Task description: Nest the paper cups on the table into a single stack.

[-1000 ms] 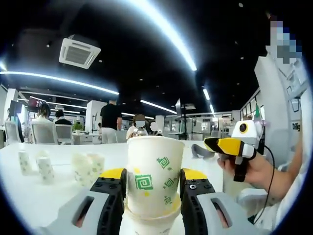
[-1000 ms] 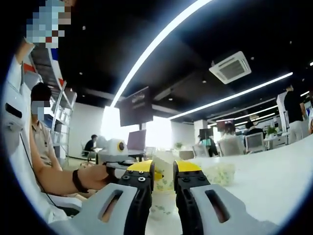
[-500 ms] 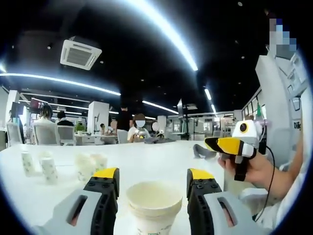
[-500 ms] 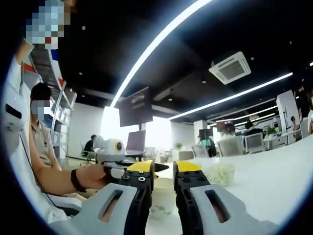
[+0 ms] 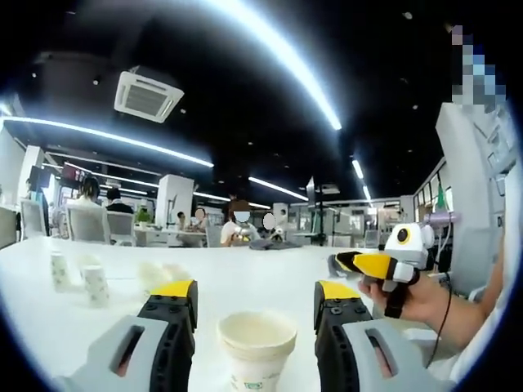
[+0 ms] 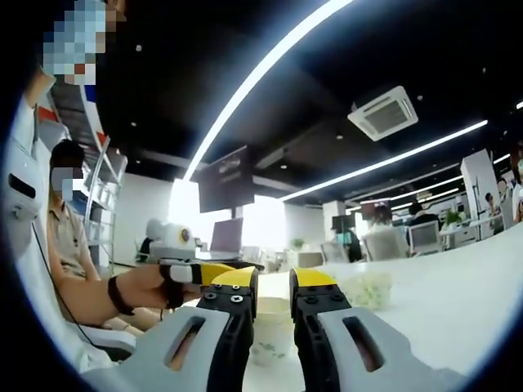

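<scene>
The worktop (image 5: 261, 282) is a wide white surface that runs out ahead of both of your hand-held grippers.

Your left hand-held gripper (image 5: 255, 298) has its jaws spread wide. The cup stack (image 5: 257, 347) stands upright between them, touching neither jaw; its open rim sits below the yellow jaw tips, and a green mark shows on its wall near the bottom edge of the left gripper view.

Your right hand-held gripper (image 6: 274, 282) has its jaws drawn in narrow. A pale cup (image 6: 273, 331) with faint green print sits in the gap between them; whether the pads actually press it, you cannot tell. In the left gripper view this same gripper (image 5: 364, 265) comes in from the right, gripped in your hand (image 5: 417, 298), its yellow jaws pointing toward the stack but apart from it. In the right gripper view your other hand (image 6: 151, 286) comes in from the left, just beside the left jaw.

Loose cups: a pale cluster (image 5: 159, 273) lies just beyond the left jaw of your left hand-held gripper, and two upright cups (image 5: 78, 273) stand farther off to that side. Ahead and right of your right hand-held gripper, near its right jaw tip, sits another cluster of printed cups (image 6: 368, 287).
</scene>
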`<state>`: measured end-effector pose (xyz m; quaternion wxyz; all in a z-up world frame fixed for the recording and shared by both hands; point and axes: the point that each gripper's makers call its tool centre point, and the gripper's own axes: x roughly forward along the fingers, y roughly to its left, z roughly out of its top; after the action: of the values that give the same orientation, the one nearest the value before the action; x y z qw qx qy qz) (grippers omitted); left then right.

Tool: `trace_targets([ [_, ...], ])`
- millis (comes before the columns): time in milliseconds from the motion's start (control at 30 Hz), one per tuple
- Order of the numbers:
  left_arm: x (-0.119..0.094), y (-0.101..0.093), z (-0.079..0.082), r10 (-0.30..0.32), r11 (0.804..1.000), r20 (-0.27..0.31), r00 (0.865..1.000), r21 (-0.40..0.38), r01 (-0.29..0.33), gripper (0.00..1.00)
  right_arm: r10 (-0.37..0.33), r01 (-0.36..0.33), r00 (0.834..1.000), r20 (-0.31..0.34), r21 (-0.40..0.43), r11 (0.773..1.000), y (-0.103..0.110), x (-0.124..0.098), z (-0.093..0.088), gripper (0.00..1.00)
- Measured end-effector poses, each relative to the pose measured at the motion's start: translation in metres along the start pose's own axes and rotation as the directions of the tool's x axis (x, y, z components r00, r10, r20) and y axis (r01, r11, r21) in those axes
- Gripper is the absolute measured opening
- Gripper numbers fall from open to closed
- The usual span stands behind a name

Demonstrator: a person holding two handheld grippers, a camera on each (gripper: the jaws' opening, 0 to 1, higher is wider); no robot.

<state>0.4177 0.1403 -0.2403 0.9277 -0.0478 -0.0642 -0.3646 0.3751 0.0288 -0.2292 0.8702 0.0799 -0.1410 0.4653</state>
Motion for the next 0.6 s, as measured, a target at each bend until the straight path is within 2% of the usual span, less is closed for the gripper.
trace_targets([
  [300,-0.016,-0.007,0.010,0.034,0.999,0.009,0.999,0.028,-0.035,0.61,-0.007,0.007,1.000,-0.004,-0.002,1.000,-0.002,-0.003,-0.001,0.17],
  [600,-0.031,-0.016,0.002,0.036,0.999,-0.001,0.999,0.000,-0.036,0.60,-0.007,0.007,1.000,-0.027,-0.016,1.000,0.000,-0.001,-0.007,0.17],
])
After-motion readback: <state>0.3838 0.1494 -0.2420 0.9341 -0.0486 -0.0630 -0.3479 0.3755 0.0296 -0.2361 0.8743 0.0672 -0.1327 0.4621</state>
